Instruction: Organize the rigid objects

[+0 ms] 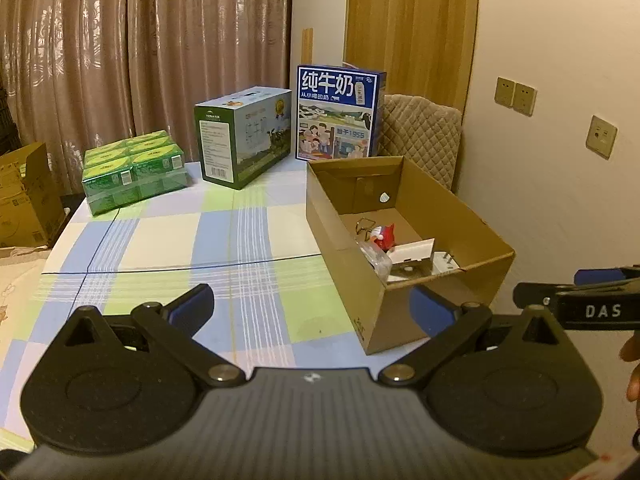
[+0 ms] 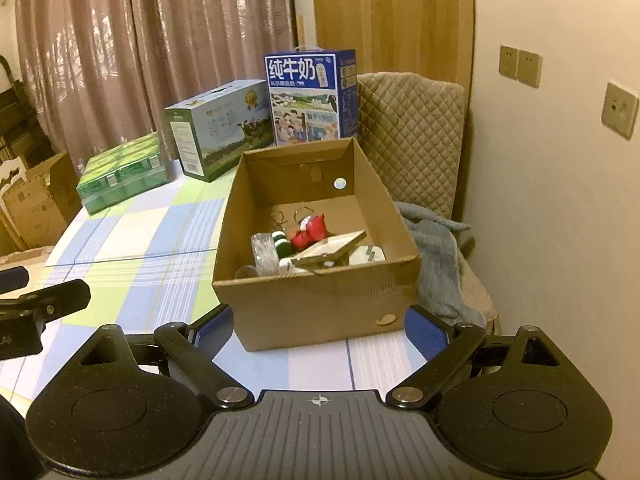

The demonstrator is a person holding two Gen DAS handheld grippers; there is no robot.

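Note:
An open cardboard box (image 1: 440, 196) (image 2: 312, 300) stands on the checked tablecloth at the right. Inside lie a red toy figure (image 1: 385, 236) (image 2: 310, 232), a small wooden frame (image 2: 330, 249), a clear plastic roll (image 2: 264, 250), green and white balls (image 2: 282, 246), wire clips (image 1: 366, 226) and a white plug (image 1: 444, 262). My left gripper (image 1: 312, 308) is open and empty, over the cloth left of the box's near corner. My right gripper (image 2: 320, 330) is open and empty, just in front of the box's near wall. The right gripper's side shows in the left wrist view (image 1: 580, 300).
At the table's back stand a green carton pack (image 1: 134, 170), a green-white milk case (image 1: 244, 136) and a blue milk case (image 1: 338, 114). A quilted chair (image 2: 412, 132) with a grey cloth (image 2: 436, 248) is right of the box. Cardboard boxes (image 1: 24, 196) stand on the floor at left.

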